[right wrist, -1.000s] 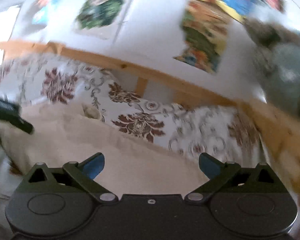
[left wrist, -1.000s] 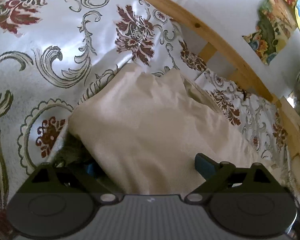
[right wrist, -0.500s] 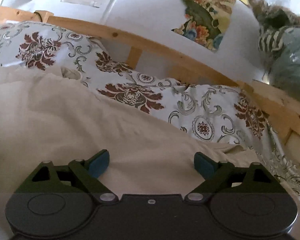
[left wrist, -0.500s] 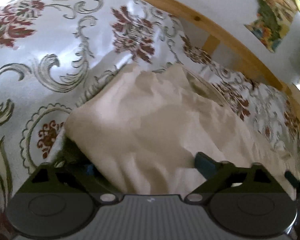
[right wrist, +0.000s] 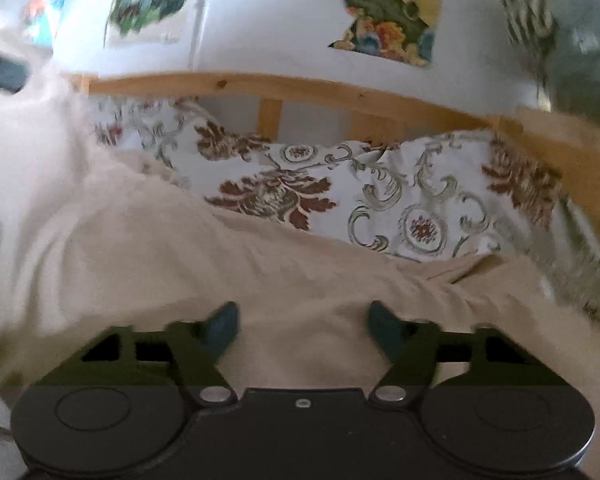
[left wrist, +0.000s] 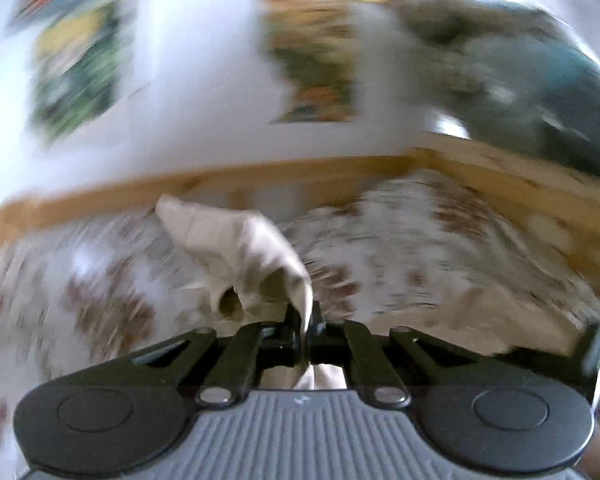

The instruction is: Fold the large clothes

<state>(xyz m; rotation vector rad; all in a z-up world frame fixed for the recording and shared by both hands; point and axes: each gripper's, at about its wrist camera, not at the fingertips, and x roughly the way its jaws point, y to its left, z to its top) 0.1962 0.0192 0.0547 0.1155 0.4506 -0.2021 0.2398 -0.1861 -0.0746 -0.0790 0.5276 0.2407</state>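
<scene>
- In the left wrist view, the left gripper (left wrist: pixel 305 322) sat at bottom centre, its jaws pressed together on a pinch of the cream garment (left wrist: pixel 240 248).
- The pinched cloth rose from the jaws as a crumpled cone toward the middle left of the frame, its tip reaching the wooden bed rail (left wrist: pixel 112 196); a little more cloth showed below the jaws, against the gripper body.
- Around it the floral bedspread (left wrist: pixel 400 240) was heavily blurred, and a flat stretch of the cream cloth lay low on the right side of the frame.
- Above the rail, the white wall carried smeared colourful posters (left wrist: pixel 316 64), and a dark blurred mass filled the upper right; I could not tell what it was.
- In the right wrist view, a dark gripper part showed at the upper left edge with pale, blurred cloth below it.
- The cream garment (right wrist: pixel 160 248) spread from the left edge across the lower half of that frame, over the floral bedspread (right wrist: pixel 412 204).
- The right gripper (right wrist: pixel 302 326) was at bottom centre, its jaws closing, the blue pads (right wrist: pixel 382 326) not yet together, with the garment's surface lying between and beneath them; whether the pads touched the cloth could not be told.
- The wooden rail (right wrist: pixel 300 84) crossed the upper middle, with posters (right wrist: pixel 388 12) on the wall above.
</scene>
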